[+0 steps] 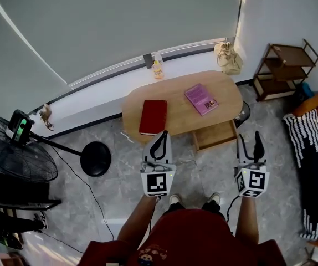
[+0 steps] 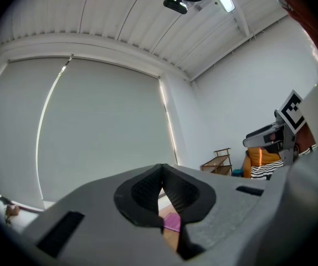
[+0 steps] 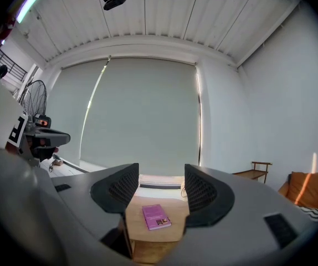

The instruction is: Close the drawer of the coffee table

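Jutting drawer (image 1: 215, 136) beyond table (image 1: 178, 112) edge, left gripper (image 1: 162, 134) jaws clenched, right gripper (image 1: 250, 143) jaws released

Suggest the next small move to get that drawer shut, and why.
Probably ease the right gripper across to the front of the drawer. The drawer sticks out of the coffee table on the near side, and this gripper hangs just beside it with its jaws apart, not yet touching it.

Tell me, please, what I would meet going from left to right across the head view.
fan → round black stand base → red book → purple book → tan bag → wooden shelf
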Tool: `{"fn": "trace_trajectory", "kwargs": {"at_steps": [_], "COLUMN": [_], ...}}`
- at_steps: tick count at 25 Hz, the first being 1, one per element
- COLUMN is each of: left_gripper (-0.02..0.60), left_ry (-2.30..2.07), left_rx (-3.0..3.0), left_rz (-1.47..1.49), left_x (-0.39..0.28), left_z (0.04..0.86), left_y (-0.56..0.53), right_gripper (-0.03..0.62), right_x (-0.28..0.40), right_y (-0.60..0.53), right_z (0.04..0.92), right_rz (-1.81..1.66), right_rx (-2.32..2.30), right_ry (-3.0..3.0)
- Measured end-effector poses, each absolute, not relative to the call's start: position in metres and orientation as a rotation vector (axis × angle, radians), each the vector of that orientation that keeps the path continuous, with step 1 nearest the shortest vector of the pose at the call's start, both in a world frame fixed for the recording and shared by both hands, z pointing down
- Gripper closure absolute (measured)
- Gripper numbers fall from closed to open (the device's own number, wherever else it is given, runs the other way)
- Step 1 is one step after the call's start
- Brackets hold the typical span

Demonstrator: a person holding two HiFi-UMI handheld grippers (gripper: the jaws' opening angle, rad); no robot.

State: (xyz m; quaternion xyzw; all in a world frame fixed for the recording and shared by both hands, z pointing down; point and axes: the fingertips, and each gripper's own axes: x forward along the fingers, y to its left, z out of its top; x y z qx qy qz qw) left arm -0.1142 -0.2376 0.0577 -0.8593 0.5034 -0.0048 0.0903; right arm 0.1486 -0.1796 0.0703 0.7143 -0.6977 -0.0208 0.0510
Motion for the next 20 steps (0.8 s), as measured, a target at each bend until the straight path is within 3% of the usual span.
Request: {"fn": "trace_trajectory", "kwargs": {"at_steps": [10,20], "left_gripper": [0.574,0.574], "left_ry": [1.562,1.598], "left_rx": [-2.490,-2.497], "left_rz": [-0.010,-0.012], "left_x": [-0.064,-0.045], "left_z": [0.052,0.056], "left_y": [-0.230,-0.225], "right_gripper": [0.353,0.353], "right_x": [0.206,0.219], "right_y": [-0.190,-0.185], "right_z": [0.074,0.085], "right_rz": [-0.057,-0.023], "right_rx": [2.122,2.091], "right_ry": [-2.188,-2.215]}}
